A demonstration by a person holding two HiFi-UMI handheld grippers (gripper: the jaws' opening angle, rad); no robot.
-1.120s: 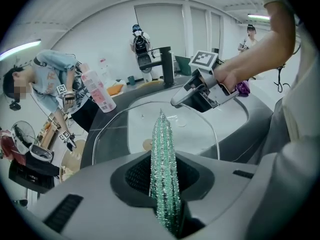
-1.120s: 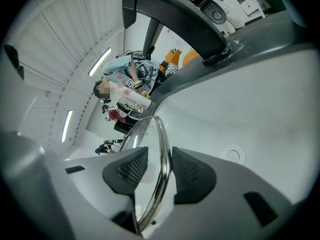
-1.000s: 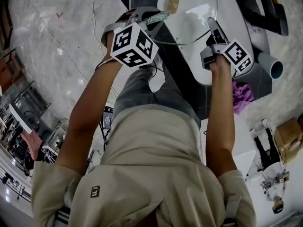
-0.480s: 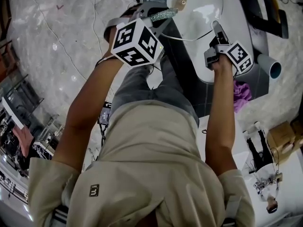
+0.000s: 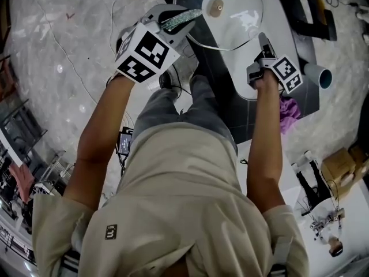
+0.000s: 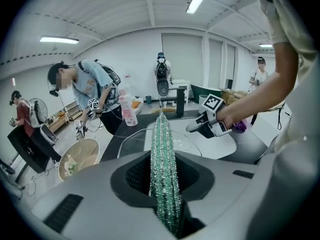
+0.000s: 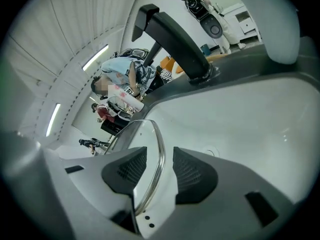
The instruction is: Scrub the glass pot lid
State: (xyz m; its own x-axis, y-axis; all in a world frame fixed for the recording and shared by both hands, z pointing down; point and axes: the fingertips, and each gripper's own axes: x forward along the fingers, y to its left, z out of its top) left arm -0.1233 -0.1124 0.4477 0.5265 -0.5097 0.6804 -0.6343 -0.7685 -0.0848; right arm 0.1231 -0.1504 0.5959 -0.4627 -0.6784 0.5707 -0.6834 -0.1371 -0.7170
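**Scrubber swings left, lid grip loosens**

Since a second ago the left gripper (image 5: 173, 17) has swung left, off the sink (image 5: 275, 22). Its jaws are clenched on a glittery green scrubber (image 5: 182, 19). The right gripper (image 5: 263, 41) sits at the near rim of the glass lid (image 5: 230, 23), which lies in the white sink. Its jaws are opening, with the rim loose between the pads. The shirt emblem (image 5: 111, 231) and the far bottle's (image 6: 128, 109) pink label are unreadable.

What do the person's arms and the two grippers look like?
Both are smooth grey shells: the left gripper and right gripper each carry a white cube with black square markers. Pads are dark and ribbed. The right one's jaws are opening, the rim of the glass lid between them. Arms are bare below short beige sleeves.
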